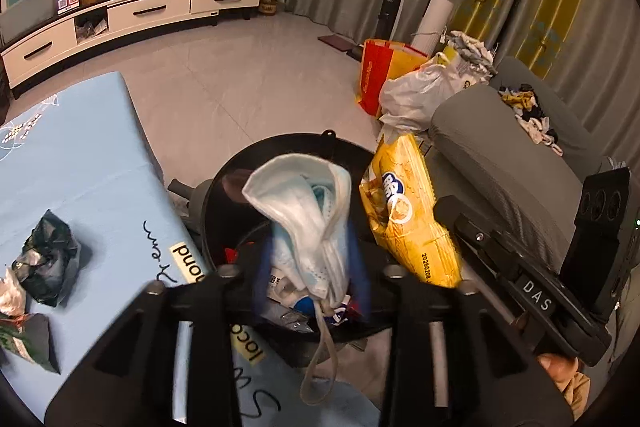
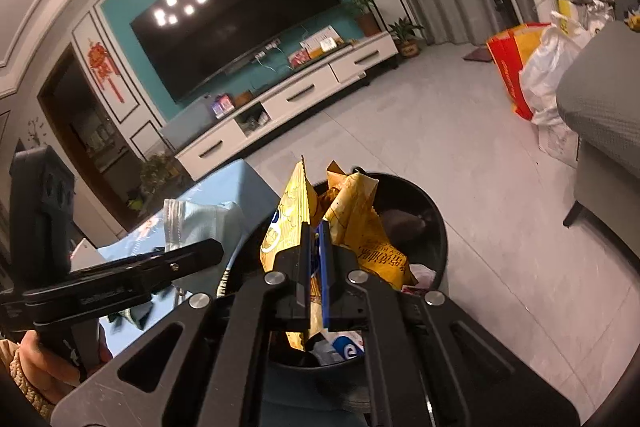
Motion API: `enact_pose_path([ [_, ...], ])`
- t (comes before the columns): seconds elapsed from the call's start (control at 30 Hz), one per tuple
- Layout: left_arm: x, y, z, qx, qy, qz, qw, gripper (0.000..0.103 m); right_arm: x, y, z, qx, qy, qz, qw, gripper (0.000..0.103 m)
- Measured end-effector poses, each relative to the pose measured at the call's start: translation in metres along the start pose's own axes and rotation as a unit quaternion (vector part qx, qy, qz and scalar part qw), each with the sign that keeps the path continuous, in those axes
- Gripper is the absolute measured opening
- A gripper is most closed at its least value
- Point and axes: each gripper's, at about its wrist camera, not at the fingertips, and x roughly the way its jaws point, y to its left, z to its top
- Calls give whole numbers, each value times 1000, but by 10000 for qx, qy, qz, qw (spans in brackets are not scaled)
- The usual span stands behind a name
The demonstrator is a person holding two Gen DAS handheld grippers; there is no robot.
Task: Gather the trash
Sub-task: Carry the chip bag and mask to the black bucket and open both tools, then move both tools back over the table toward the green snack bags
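My left gripper (image 1: 310,259) is shut on a crumpled white and blue face mask (image 1: 308,211) and holds it over the round black trash bin (image 1: 280,147); an ear loop hangs down. My right gripper (image 2: 319,259) is shut on a yellow snack bag (image 2: 292,215) and holds it above the same bin (image 2: 432,211), which holds other wrappers. The yellow bag also shows in the left wrist view (image 1: 408,219), just right of the mask. The mask shows in the right wrist view (image 2: 200,219) to the left of the bag.
A table with a light blue cloth (image 1: 80,155) stands left of the bin, with a dark crumpled wrapper (image 1: 46,259) and other wrappers (image 1: 24,339) on it. A grey sofa (image 1: 500,163), a white plastic bag (image 1: 416,91) and a red and yellow bag (image 1: 380,71) stand to the right.
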Motion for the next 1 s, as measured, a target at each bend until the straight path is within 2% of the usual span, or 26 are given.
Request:
enact_pose_path([
  [0.03, 2, 0, 0, -8, 7, -12, 10000, 52, 3, -3, -1, 30, 42, -44, 10000, 8],
  [0.07, 5, 0, 0, -20, 6, -25, 10000, 60, 6, -6, -2, 73, 75, -83, 9999, 17],
  [0.1, 6, 0, -1, -22, 2, -33, 10000, 62, 7, -8, -2, 106, 83, -100, 9999, 25],
  [0.2, 4, 4, -3, -38, -29, 1, 10000, 71, 6, -11, -5, 171, 81, -133, 9997, 35],
  [0.27, 0, 9, -5, -121, -72, 3, 9999, 80, 5, -10, -7, 184, 91, -148, 9997, 40],
  [0.4, -15, 19, -12, -292, -171, 91, 9994, 89, 3, -3, -10, 125, 149, -138, 9997, 45],
  [0.43, -20, 22, -14, -329, -185, 132, 9992, 91, 2, -1, -10, 104, 159, -125, 9997, 48],
  [0.47, -26, 25, -17, -392, -206, 213, 9988, 94, 1, 2, -10, 94, 159, -110, 9998, 56],
  [0.5, -32, 28, -19, -482, -224, 285, 9982, 95, 0, 5, -10, 95, 153, -95, 9998, 62],
  [0.6, -51, 37, -28, -743, -325, 464, 9956, 99, -6, 17, -12, 71, 177, 3, 9998, 67],
  [0.83, -104, 60, -58, -1082, -461, 1132, 9866, 100, -16, 57, -23, -234, 425, 248, 9985, 81],
  [0.9, -124, 70, -73, -1197, -537, 1348, 9821, 100, -18, 71, -27, -336, 531, 364, 9974, 87],
  [1.0, -154, 93, -99, -1437, -581, 1784, 9717, 100, -18, 95, -37, -516, 773, 640, 9936, 90],
])
